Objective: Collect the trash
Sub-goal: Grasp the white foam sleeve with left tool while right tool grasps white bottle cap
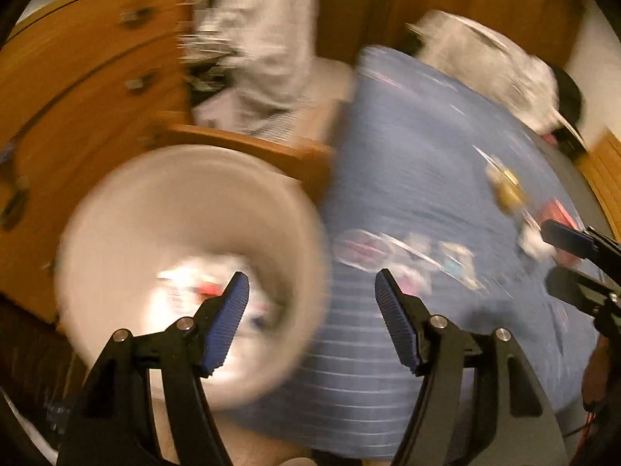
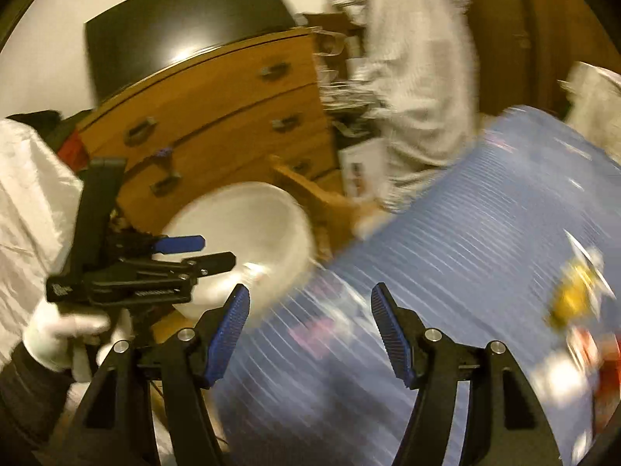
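Drawers (image 2: 217, 116) of a wooden chest fill our left side. Below them stands the white bin (image 1: 186, 264) with blurred wrappers at its bottom. Our left gripper (image 1: 310, 310) hangs over its rim, jaws wide and empty. Our right gripper (image 2: 310, 318), equally wide and empty, sits above the blue striped cover (image 2: 465, 233). More litter (image 1: 407, 256), including a yellow piece (image 2: 574, 299), lies scattered to the right.

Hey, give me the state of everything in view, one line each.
Left tool: open, empty.
Right tool: open, empty.
White bin: upright, trash inside.
Blue bedspread: wrappers scattered on it.
Wooden dresser: one lower drawer pulled out.
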`<state>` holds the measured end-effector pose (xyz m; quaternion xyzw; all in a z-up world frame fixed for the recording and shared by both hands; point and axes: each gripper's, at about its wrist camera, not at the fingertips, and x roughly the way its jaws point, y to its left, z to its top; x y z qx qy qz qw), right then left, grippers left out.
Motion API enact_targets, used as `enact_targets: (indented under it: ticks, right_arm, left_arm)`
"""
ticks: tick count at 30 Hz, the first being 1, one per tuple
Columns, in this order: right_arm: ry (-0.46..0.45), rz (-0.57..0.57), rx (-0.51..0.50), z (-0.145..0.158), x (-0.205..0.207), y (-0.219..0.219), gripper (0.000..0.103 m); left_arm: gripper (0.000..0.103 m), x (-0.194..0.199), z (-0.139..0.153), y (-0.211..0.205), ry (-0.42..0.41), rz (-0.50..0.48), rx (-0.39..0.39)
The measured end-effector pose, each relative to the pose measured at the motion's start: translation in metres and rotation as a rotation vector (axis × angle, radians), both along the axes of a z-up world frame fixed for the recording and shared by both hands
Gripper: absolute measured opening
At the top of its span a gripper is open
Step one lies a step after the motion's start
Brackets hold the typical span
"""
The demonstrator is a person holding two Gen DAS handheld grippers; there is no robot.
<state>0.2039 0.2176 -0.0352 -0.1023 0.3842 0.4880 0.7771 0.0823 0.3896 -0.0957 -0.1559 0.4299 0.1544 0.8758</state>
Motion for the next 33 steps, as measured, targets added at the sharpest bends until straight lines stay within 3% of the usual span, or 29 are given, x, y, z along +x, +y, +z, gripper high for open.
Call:
enact_targets:
  ticks: [3, 8, 15, 21, 29, 30, 31, 32, 33]
  right_arm:
    - [0.004, -0.112, -0.015, -0.024, 0.001, -0.082, 0.066]
    - [0.016, -0.282, -0.012, -0.047, 0.01, -0.194, 0.066]
    - [0.036, -0.462, -0.006, -0.075, 0.041, -0.289, 0.066]
    - [0.06, -0.497, -0.068, -0.099, 0.089, -0.306, 0.067]
    - [0.125, -0.455, -0.156, -0.124, 0.142, -0.277, 0.067]
    - [0.121, -0.452, -0.169, -0.126, 0.145, -0.274, 0.067]
    - [0.117, -0.454, -0.176, -0.128, 0.148, -0.271, 0.065]
    - [0.11, -0.462, -0.184, -0.129, 0.151, -0.27, 0.058]
    - [0.103, -0.467, -0.19, -0.13, 0.151, -0.268, 0.052]
  left_arm:
    - [0.065, 0.032, -0.026, -0.067, 0.025, -0.141, -0.024]
    - [0.065, 0.071, -0.051, -0.139, 0.045, -0.276, -0.05]
    - [0.076, 0.129, -0.046, -0.201, -0.022, -0.378, -0.076]
    - [0.085, 0.186, -0.034, -0.232, -0.04, -0.501, -0.01]
    - [0.085, 0.233, -0.051, -0.237, 0.046, -0.579, 0.016]
    - [0.083, 0.235, -0.054, -0.239, 0.051, -0.587, 0.011]
    - [0.074, 0.236, -0.059, -0.242, 0.058, -0.595, 0.005]
    - [0.068, 0.237, -0.062, -0.246, 0.062, -0.596, 0.004]
    - [0.055, 0.237, -0.065, -0.249, 0.068, -0.604, -0.005]
